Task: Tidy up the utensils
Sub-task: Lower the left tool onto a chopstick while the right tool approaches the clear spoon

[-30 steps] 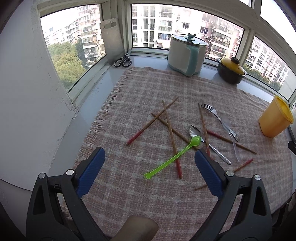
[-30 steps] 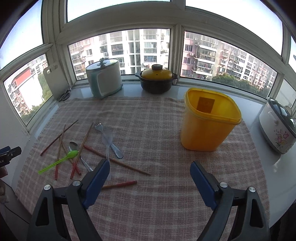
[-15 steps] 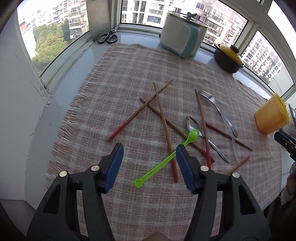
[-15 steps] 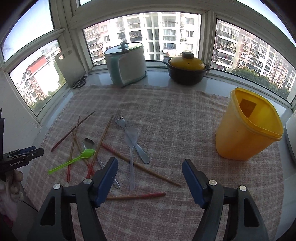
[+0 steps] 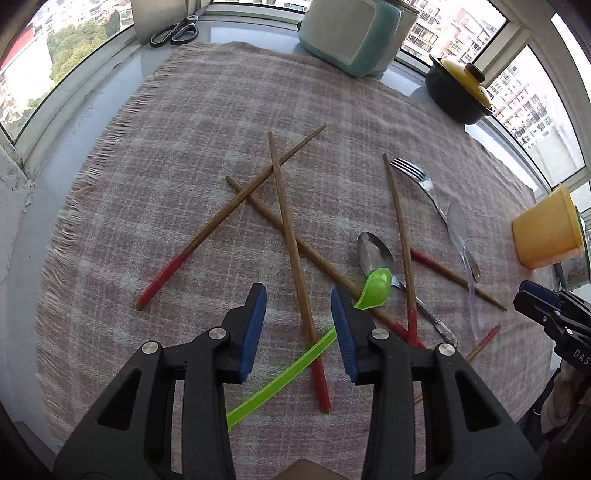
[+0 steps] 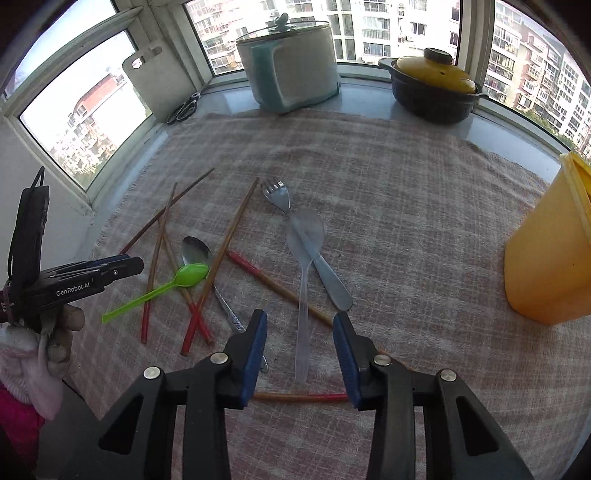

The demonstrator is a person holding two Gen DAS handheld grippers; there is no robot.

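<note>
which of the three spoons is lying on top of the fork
The clear plastic spoon: its see-through bowl lies across the fork neck. The green spoon and metal spoon lie further left among the chopsticks.

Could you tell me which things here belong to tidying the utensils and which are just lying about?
For the job:
- chopsticks
- green spoon
- metal spoon
- fork
- clear plastic spoon
- yellow container, probably where they go

Lying about:
- scissors
- cutting board
- white and teal pot
- black pot with yellow lid
</note>
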